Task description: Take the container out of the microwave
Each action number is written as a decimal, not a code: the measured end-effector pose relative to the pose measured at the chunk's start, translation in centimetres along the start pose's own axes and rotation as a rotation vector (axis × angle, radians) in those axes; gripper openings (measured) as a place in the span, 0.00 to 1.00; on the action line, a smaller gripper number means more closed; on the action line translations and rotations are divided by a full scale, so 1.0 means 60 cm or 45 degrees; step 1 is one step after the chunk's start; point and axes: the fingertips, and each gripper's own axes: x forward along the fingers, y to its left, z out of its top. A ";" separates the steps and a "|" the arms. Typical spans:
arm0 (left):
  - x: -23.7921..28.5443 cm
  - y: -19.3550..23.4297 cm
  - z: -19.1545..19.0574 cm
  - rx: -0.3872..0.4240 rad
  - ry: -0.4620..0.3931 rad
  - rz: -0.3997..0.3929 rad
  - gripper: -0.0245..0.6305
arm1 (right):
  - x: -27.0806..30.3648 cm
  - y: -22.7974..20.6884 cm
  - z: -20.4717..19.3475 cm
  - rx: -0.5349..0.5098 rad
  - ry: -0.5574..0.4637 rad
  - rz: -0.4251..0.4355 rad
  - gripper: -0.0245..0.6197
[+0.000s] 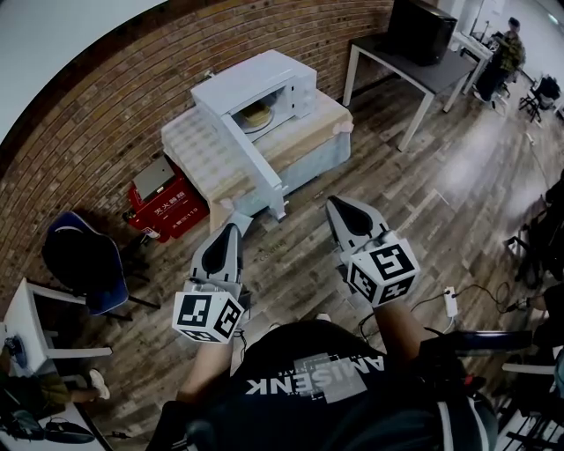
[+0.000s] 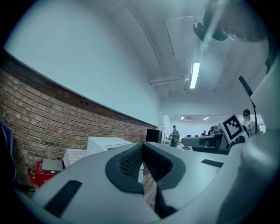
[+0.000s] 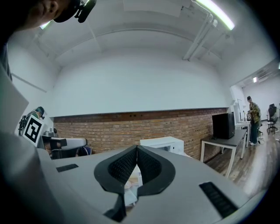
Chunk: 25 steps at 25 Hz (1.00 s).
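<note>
A white microwave [image 1: 264, 84] stands on a low covered stand [image 1: 207, 145] against the brick wall, its door [image 1: 254, 163] swung wide open toward me. Inside it sits a pale round container [image 1: 256, 114]. My left gripper [image 1: 233, 225] and right gripper [image 1: 333, 204] hang side by side over the wooden floor, well short of the microwave, both shut and empty. The left gripper view shows its jaws [image 2: 142, 147] meeting, with the microwave [image 2: 105, 143] beyond. In the right gripper view the jaws [image 3: 136, 148] are closed too, and the microwave [image 3: 164, 143] lies ahead.
A red case [image 1: 167, 207] sits on the floor left of the stand, a blue chair [image 1: 86, 257] further left. A dark table [image 1: 414, 63] with a black box [image 1: 421, 26] stands to the right. A person [image 1: 505, 53] sits at the far right. A power strip [image 1: 449, 301] lies on the floor.
</note>
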 end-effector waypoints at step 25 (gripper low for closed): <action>0.076 0.071 -0.021 -0.056 -0.011 -0.072 0.05 | 0.072 -0.012 -0.022 -0.019 0.048 -0.050 0.10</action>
